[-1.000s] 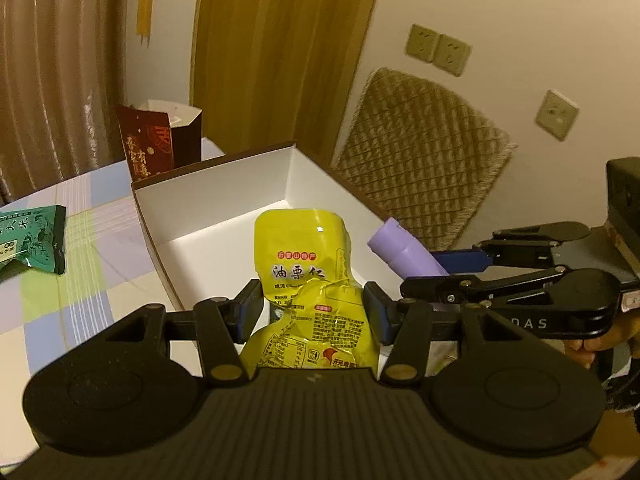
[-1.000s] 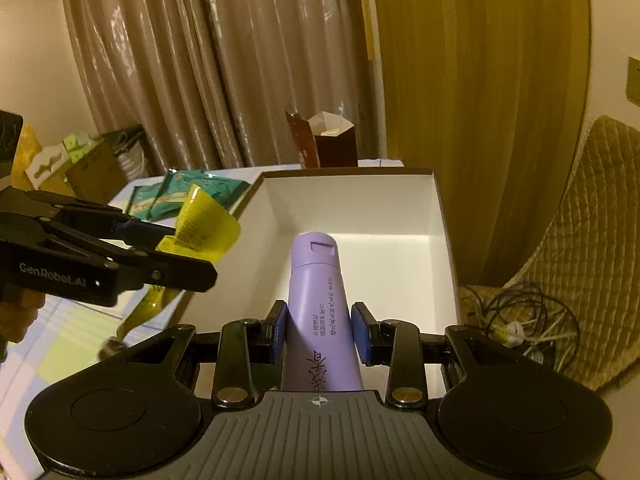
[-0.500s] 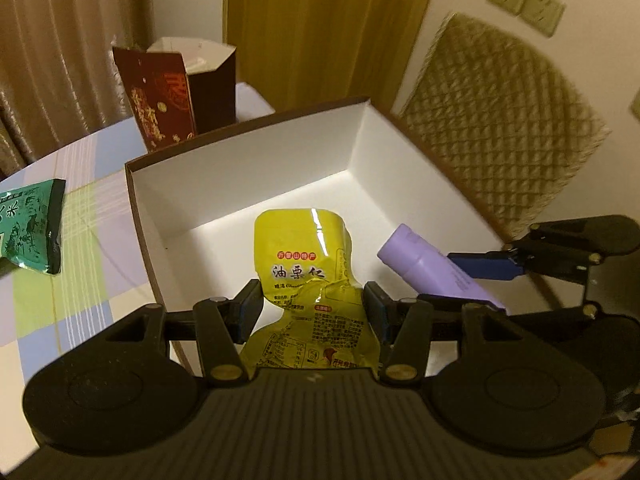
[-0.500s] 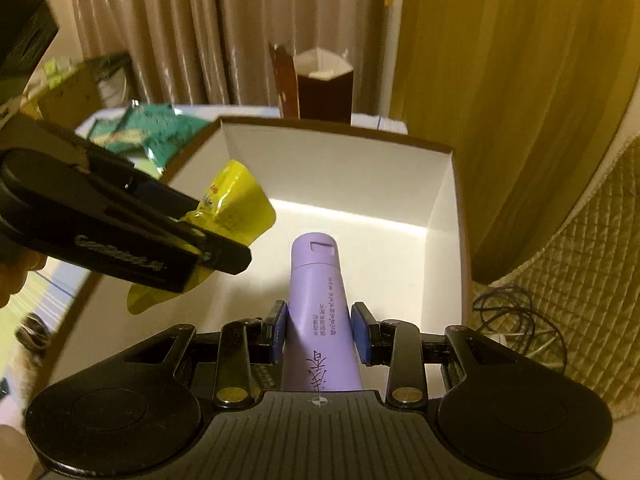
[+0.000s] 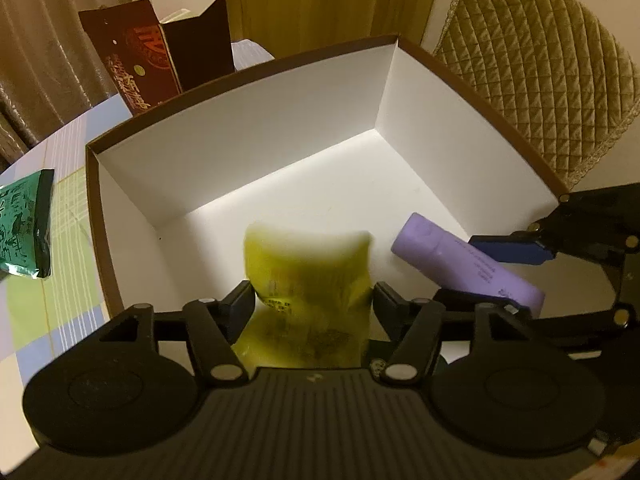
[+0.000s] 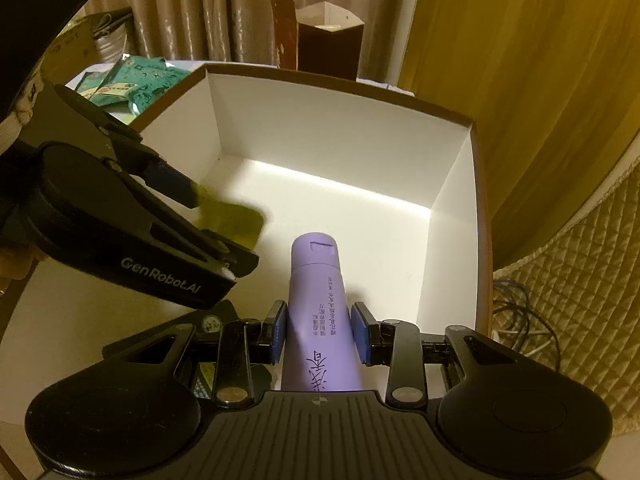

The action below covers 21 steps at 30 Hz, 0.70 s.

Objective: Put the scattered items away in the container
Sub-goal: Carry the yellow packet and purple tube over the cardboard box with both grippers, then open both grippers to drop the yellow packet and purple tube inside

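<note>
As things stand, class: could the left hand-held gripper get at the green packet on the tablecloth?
Probably yes: the left hand-held gripper has just been opening, the blurred yellow pouch between its jaws. The green packet lies uncovered outside the white box.

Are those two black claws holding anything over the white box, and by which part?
The right gripper clamps a purple plastic tube around its lower body. The left gripper has just been opening; the blurred yellow foil snack pouch is between its jaws, apparently released.
</note>
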{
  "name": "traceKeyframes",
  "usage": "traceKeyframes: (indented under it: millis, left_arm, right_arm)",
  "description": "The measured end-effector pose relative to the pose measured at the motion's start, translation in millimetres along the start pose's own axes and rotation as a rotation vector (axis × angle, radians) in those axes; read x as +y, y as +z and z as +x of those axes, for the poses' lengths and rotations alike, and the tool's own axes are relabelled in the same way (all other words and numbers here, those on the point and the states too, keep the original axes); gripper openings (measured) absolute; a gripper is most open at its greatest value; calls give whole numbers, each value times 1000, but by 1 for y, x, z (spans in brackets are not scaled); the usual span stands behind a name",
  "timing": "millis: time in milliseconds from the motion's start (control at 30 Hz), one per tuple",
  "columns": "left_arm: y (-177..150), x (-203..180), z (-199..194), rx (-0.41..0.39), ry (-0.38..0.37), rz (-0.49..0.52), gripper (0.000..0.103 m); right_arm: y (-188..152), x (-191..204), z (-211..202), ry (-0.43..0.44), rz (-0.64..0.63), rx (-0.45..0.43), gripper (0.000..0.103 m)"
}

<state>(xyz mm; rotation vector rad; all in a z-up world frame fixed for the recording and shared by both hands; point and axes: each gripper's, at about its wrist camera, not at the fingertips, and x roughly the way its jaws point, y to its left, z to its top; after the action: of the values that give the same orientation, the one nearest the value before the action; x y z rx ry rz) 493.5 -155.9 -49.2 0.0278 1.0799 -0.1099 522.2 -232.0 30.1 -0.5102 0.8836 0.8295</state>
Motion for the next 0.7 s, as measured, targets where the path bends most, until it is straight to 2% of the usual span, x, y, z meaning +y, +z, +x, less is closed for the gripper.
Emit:
traceKeyframes:
  millis: [400, 433, 467, 600, 667, 700]
  left_arm:
    - [-1, -3, 2, 5, 0, 22, 61]
    - [-1, -3, 1, 4, 2, 24, 61]
    - [-2, -3, -1, 2, 2, 24, 61]
    - [-1, -4, -6, -10, 7, 18, 66]
    - [-1, -5, -11, -17, 7, 22, 68]
    - [-1, -6, -13, -22, 7, 28, 71]
  right_arm:
    - [-2, -1, 3, -8, -18, -9, 32]
    - [-2, -1, 2, 0, -22, -13, 35]
    - [-2, 0, 1, 2, -28, -24, 44]
    - [-2, 6, -5, 16, -60, -54, 57]
    - [-3, 9, -8, 12, -71, -67, 72]
    - [-4, 11, -9, -1, -78, -74, 74]
